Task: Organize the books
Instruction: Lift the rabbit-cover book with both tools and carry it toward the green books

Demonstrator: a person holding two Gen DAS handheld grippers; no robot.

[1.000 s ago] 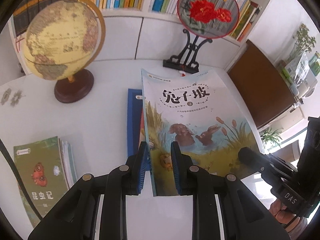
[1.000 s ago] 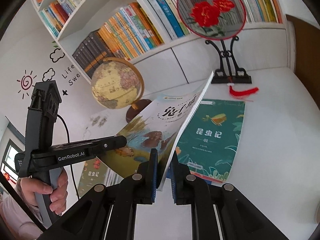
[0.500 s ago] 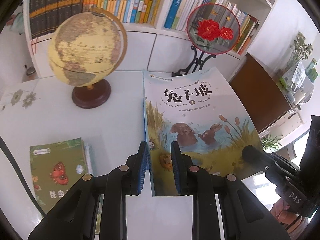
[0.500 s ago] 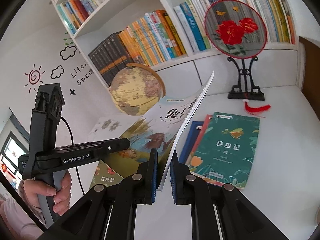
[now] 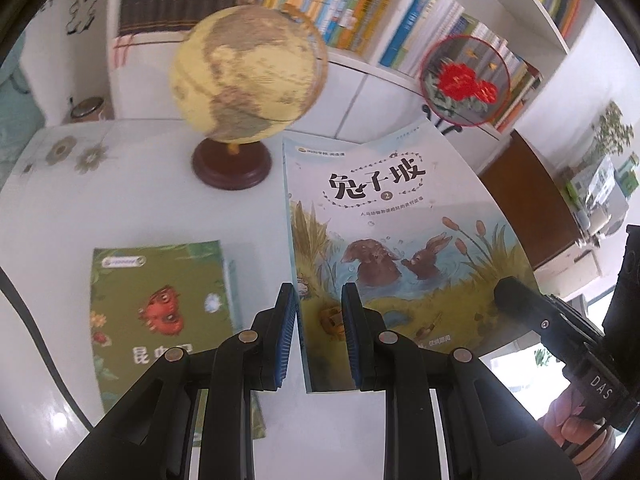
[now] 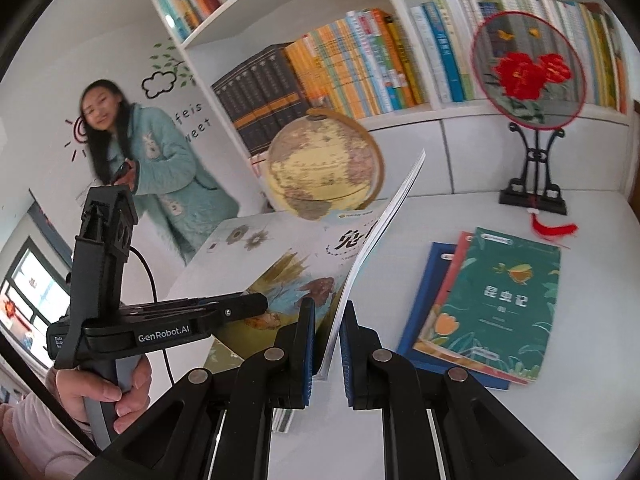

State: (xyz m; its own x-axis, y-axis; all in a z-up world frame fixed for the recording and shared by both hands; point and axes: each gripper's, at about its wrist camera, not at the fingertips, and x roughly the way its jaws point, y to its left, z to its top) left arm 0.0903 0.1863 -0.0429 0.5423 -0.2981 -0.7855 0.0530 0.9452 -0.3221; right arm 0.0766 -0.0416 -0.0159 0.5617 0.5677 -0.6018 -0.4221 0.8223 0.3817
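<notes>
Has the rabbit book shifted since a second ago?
Yes. In the right wrist view the rabbit book has moved left off the teal book stack, clear of it now, toward the globe.

Bare tabletop (image 5: 132, 200) between green book (image 5: 160, 320) and globe (image 5: 244, 80); fan stand (image 6: 534, 184) blocks far right.
</notes>
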